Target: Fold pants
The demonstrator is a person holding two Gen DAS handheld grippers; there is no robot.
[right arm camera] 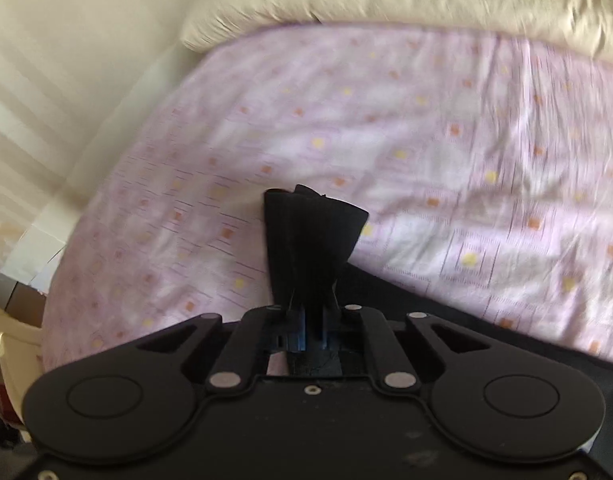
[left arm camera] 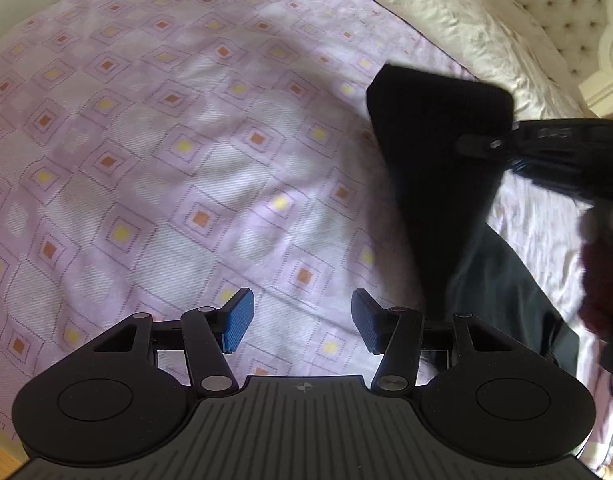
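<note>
Only the left wrist view shows the cream tufted headboard (left arm camera: 566, 12); both show the pink diamond-patterned bedsheet (left arm camera: 186, 140). Black fabric pants (right arm camera: 310, 236) hang pinched in the right tool (right arm camera: 312, 334); the left tool (left arm camera: 302, 320) gapes empty.

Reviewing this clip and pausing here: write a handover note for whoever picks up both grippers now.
Left gripper: open, empty, over the pink patterned bedsheet.
Right gripper: shut on a bunched end of the black fabric pants, lifting it off the sheet; the rest trails on the bed.
Done: one end picked up.
Left: lay it over, smooth it, finish the fold. No completed fold is visible yet.
</note>
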